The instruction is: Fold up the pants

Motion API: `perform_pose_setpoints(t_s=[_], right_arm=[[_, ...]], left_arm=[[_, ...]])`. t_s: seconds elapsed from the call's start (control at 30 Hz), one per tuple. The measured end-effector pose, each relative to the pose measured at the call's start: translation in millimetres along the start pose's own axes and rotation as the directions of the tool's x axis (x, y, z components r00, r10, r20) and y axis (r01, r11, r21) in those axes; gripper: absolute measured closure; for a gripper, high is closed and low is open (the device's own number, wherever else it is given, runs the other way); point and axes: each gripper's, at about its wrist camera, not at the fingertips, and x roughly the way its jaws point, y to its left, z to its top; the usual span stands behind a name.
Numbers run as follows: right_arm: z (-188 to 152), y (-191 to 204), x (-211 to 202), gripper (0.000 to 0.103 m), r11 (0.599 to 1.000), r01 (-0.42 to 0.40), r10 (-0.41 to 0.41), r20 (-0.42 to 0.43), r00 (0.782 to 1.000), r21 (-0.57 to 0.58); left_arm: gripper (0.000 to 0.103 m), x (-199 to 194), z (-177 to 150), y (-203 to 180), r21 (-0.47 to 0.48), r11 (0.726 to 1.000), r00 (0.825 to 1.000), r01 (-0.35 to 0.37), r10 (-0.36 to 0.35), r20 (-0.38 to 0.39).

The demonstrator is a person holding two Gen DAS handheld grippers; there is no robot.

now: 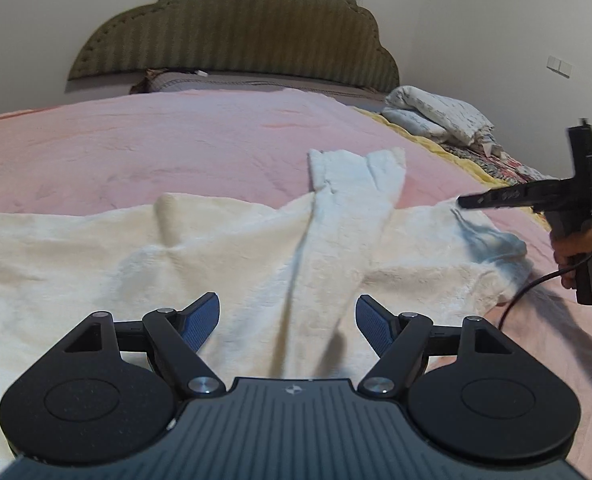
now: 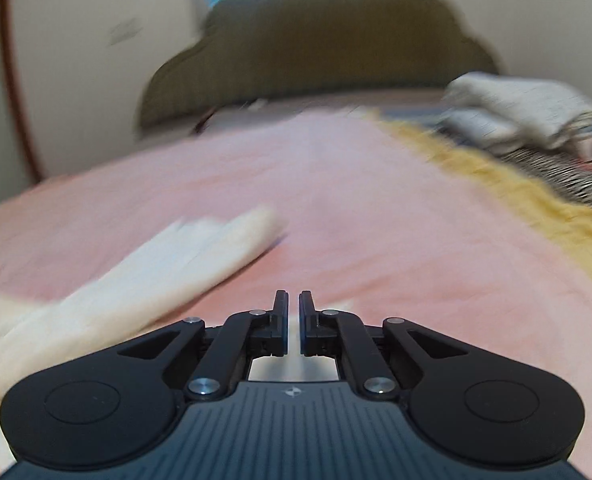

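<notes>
Left wrist view: the cream pants (image 1: 224, 248) lie spread on the pink bed (image 1: 156, 148), both legs reaching toward the headboard (image 1: 236, 36). Left gripper (image 1: 288, 322) hovers over the pants, fingers wide apart and holding nothing. Right gripper (image 1: 462, 201) hangs beside the pants on the side away from the left gripper; in its own blurred view its fingers (image 2: 282, 320) stand narrow, almost together, apparently holding nothing.
</notes>
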Motion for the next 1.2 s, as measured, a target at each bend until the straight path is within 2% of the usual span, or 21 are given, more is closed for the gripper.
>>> perform_pose_setpoints(t_s=[0.1, 0.3, 0.4, 0.5, 0.6, 0.63, 0.67, 0.7, 0.73, 0.77, 0.8, 0.87, 0.9, 0.97, 1.0, 1.03, 1.07, 1.1, 1.13, 1.17, 1.2], right_arm=[[-4, 6, 29, 0.099, 0.998, 0.051, -0.055, -0.150, 0.987, -0.032], [13, -24, 56, 0.099, 0.978, 0.008, 0.006, -0.068, 0.998, 0.210], [14, 1, 31, 0.097, 0.988, 0.078, -0.073, -0.043, 0.996, 0.132], [0, 26, 3, 0.095, 0.997, -0.006, 0.009, -0.037, 0.999, 0.082], [-20, 48, 5, 0.095, 0.999, -0.040, 0.039, -0.124, 0.991, -0.004], [-28, 52, 10, 0.095, 0.998, -0.018, 0.010, -0.148, 0.989, -0.054], [-33, 52, 9, 0.095, 0.995, -0.004, -0.006, -0.106, 0.994, -0.097], [-34, 48, 10, 0.094, 0.989, 0.071, -0.082, -0.079, 0.993, -0.130], [-34, 43, 11, 0.090, 0.966, 0.207, -0.217, -0.053, 0.975, -0.154], [-32, 38, 11, 0.087, 0.930, 0.336, -0.346, -0.044, 0.937, -0.151], [-28, 31, 4, 0.087, 0.921, 0.377, -0.383, -0.047, 0.923, -0.099], [-28, 28, -26, 0.087, 0.983, 0.175, -0.175, -0.003, 0.985, 0.052], [-31, 34, -37, 0.086, 0.995, 0.070, -0.071, 0.015, 0.997, 0.076], [-40, 61, -50, 0.081, 0.994, -0.108, 0.108, -0.008, 0.994, 0.019], [-46, 74, -51, 0.079, 0.989, -0.142, 0.140, -0.047, 0.989, -0.050], [-53, 86, -46, 0.075, 0.984, -0.127, 0.115, -0.104, 0.988, -0.122], [-62, 91, -38, 0.066, 0.981, -0.059, 0.030, -0.157, 0.987, -0.185], [-69, 86, -36, 0.054, 0.977, -0.019, -0.013, -0.149, 0.989, -0.212], [-72, 72, -38, 0.025, 0.982, 0.027, -0.049, -0.118, 0.992, -0.185], [-72, 57, -38, 0.017, 0.985, 0.105, -0.121, -0.118, 0.986, -0.137], [-71, 46, -40, 0.017, 0.982, 0.166, -0.175, -0.109, 0.978, -0.092]], left_arm=[[0.026, 9, -1, -11, 0.030, 0.999, 1.000, 0.012, -0.012, -0.006], [0.025, 24, -5, -20, 0.103, 0.995, 0.999, -0.008, 0.005, 0.036], [0.024, 26, -9, -20, 0.120, 0.993, 0.999, -0.002, -0.002, 0.039], [0.015, 27, -9, -18, 0.115, 0.993, 0.999, 0.038, -0.042, 0.033], [0.013, 27, -9, -14, 0.098, 0.994, 0.998, 0.055, -0.058, 0.035], [0.012, 27, -10, -13, 0.089, 0.994, 0.998, 0.056, -0.060, 0.034], [0.011, 26, -10, -13, 0.083, 0.995, 0.998, 0.057, -0.060, 0.035], [0.010, 26, -10, -12, 0.077, 0.995, 0.997, 0.060, -0.063, 0.035], [0.008, 26, -10, -11, 0.073, 0.996, 0.997, 0.061, -0.063, 0.035], [0.007, 26, -10, -11, 0.068, 0.996, 0.997, 0.059, -0.061, 0.036], [0.007, 26, -10, -10, 0.064, 0.996, 0.998, 0.056, -0.059, 0.037], [0.006, 27, -9, -10, 0.060, 0.997, 0.998, 0.057, -0.060, 0.034], [0.006, 27, -9, -10, 0.060, 0.997, 0.998, 0.057, -0.059, 0.034], [0.006, 27, -10, -11, 0.063, 0.997, 0.998, 0.055, -0.057, 0.037], [0.006, 27, -9, -11, 0.063, 0.996, 0.998, 0.055, -0.058, 0.039], [0.006, 26, -10, -11, 0.061, 0.996, 0.997, 0.057, -0.060, 0.042], [0.006, 25, -10, -10, 0.057, 0.997, 0.997, 0.060, -0.062, 0.045], [0.006, 25, -11, -9, 0.053, 0.997, 0.997, 0.062, -0.064, 0.047], [0.005, 25, -11, -9, 0.049, 0.997, 0.997, 0.064, -0.067, 0.050], [0.005, 25, -11, -8, 0.045, 0.997, 0.996, 0.067, -0.069, 0.050], [0.005, 25, -11, -8, 0.045, 0.997, 0.996, 0.068, -0.070, 0.049]])
